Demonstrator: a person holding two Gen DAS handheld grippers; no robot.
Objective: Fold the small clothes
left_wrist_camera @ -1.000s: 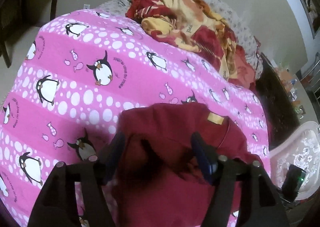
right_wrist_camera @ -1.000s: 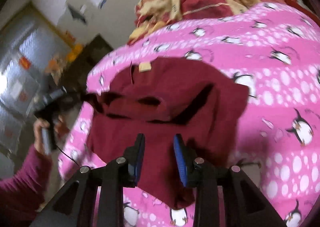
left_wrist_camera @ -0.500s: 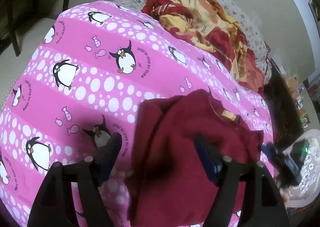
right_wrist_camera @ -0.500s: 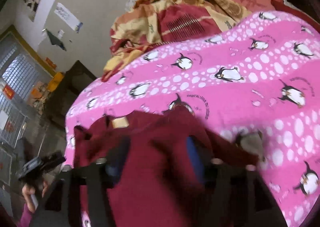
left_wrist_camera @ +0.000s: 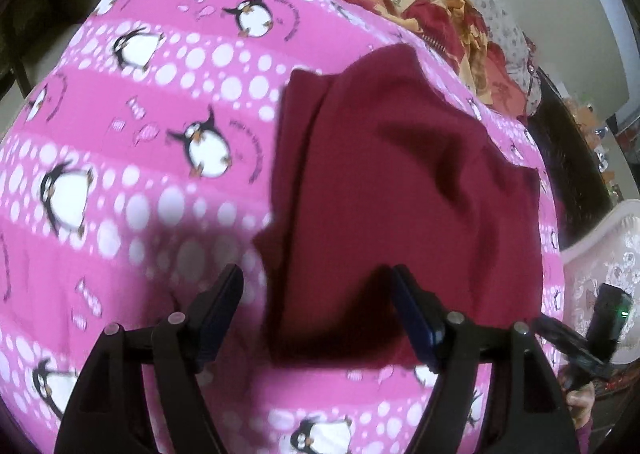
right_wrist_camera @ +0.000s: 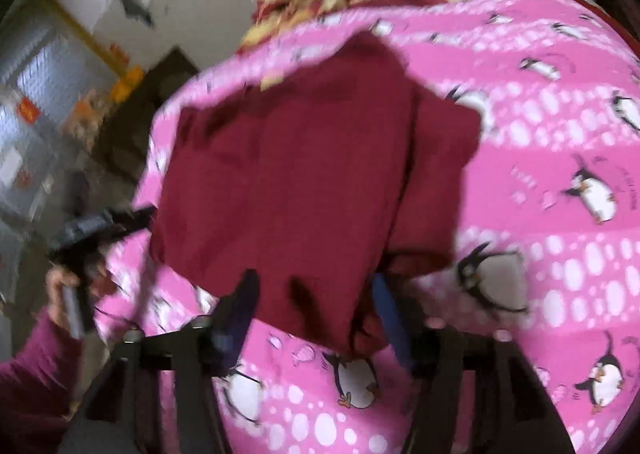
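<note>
A small dark red garment (left_wrist_camera: 392, 190) lies folded on the pink penguin blanket (left_wrist_camera: 160, 126), its left side doubled into a narrow strip. My left gripper (left_wrist_camera: 316, 298) hangs open over the garment's near left edge, one finger on each side of that edge and neither pad touching. In the right wrist view the garment (right_wrist_camera: 288, 182) fills the middle, with a bit of yellow label (right_wrist_camera: 272, 83) at its far edge. My right gripper (right_wrist_camera: 312, 306) straddles the near hem; its jaws are closing and the pads stand clear of the cloth.
A heap of red and yellow bedding (left_wrist_camera: 420, 2) lies at the far end of the bed. A dark cabinet (left_wrist_camera: 568, 158) and a white lace-covered seat (left_wrist_camera: 600, 254) stand to the right. A hand in a maroon sleeve (right_wrist_camera: 36, 366) holds the left gripper (right_wrist_camera: 92, 230).
The garment was up close to the right gripper half a second ago; now it lies flat and doubled over. The right jaws have let go of it. Both grippers have sunk toward its near edge.
</note>
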